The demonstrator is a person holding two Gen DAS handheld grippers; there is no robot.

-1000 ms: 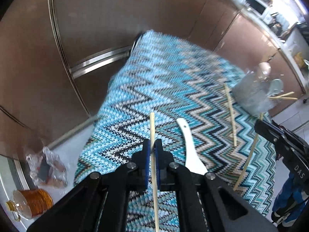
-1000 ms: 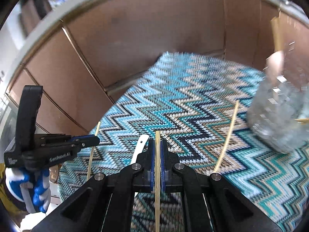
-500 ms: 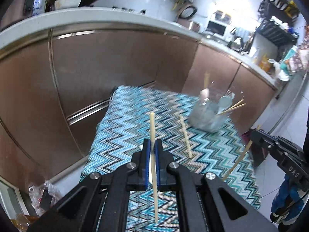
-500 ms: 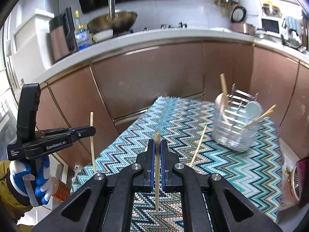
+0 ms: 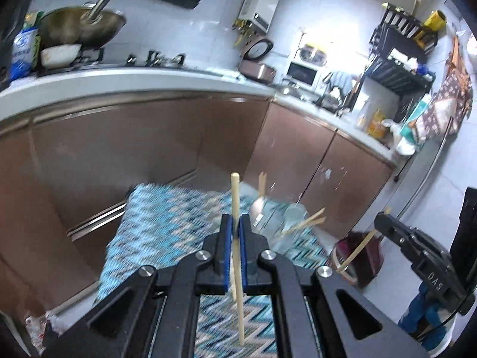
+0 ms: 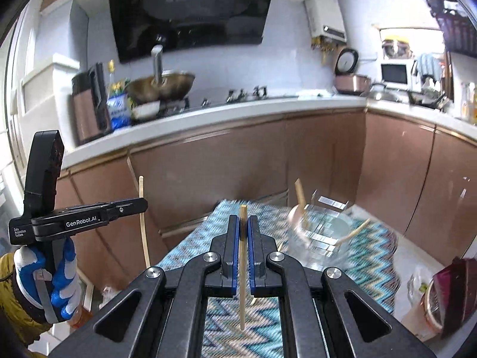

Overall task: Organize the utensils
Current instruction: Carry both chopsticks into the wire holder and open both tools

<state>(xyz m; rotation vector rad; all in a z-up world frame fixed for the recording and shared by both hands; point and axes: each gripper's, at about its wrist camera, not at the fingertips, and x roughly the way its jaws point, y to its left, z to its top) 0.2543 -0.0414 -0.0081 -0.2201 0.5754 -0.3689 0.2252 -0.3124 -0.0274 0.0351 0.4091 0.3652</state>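
Observation:
My left gripper (image 5: 236, 219) is shut on a wooden chopstick (image 5: 235, 197) that stands nearly upright between its blue pads. My right gripper (image 6: 244, 219) is likewise shut on a second chopstick (image 6: 243, 268). Both hang above the blue zigzag cloth (image 6: 193, 250). A clear utensil holder (image 6: 322, 235) with several utensils in it stands ahead at the cloth's far right; the left wrist view shows the holder (image 5: 280, 220) just beyond my fingers. The right wrist view shows the left gripper (image 6: 143, 204) at the left with its chopstick (image 6: 143, 223). The right gripper (image 5: 380, 222) shows at the right of the left wrist view.
Brown cabinet doors (image 6: 208, 173) and a white counter (image 6: 238, 107) with a wok (image 6: 162, 86) stand behind the cloth. A blue-and-white gloved hand (image 6: 59, 283) holds the left gripper. A dark red-lidded container (image 6: 450, 292) sits on the floor to the right.
Both grippers have risen and tipped upward, each carrying its chopstick off the cloth. The holder now sits lower in both views, and the counter and wall have come into sight.

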